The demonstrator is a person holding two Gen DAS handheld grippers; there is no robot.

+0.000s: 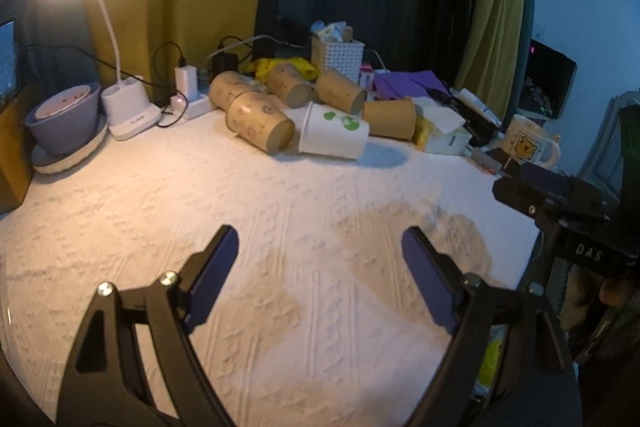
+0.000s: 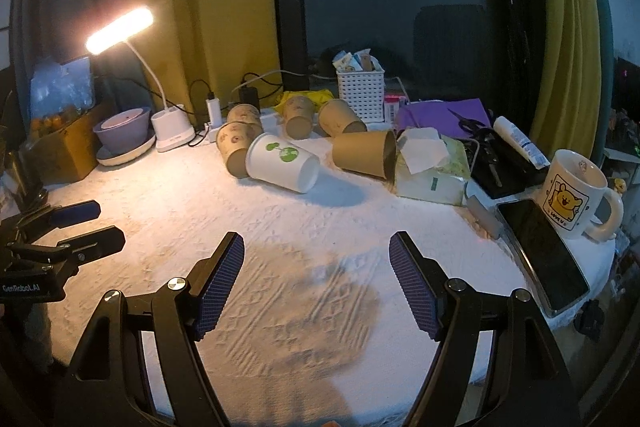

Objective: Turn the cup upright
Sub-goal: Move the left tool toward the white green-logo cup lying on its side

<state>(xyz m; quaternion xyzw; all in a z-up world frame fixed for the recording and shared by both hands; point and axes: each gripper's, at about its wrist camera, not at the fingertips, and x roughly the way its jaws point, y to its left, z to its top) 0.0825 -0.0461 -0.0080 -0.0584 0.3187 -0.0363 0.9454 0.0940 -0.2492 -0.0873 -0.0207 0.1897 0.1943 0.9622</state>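
A white paper cup with green print (image 1: 334, 133) (image 2: 282, 163) lies on its side among several brown paper cups (image 1: 260, 121) (image 2: 364, 153), all tipped over at the back of the white textured tablecloth (image 1: 240, 211) (image 2: 320, 227). My left gripper (image 1: 320, 247) is open and empty, low over the cloth, well short of the cups. My right gripper (image 2: 316, 251) is open and empty too. The right gripper shows at the right edge of the left wrist view (image 1: 532, 187); the left gripper shows at the left edge of the right wrist view (image 2: 86, 227).
A lit desk lamp (image 2: 172, 131), a purple bowl on a plate (image 2: 122, 135), a power strip with chargers (image 1: 188, 95), a white basket (image 2: 360, 91), a tissue pack (image 2: 432, 171), a phone (image 2: 544, 259) and a bear mug (image 2: 576, 201) ring the cloth.
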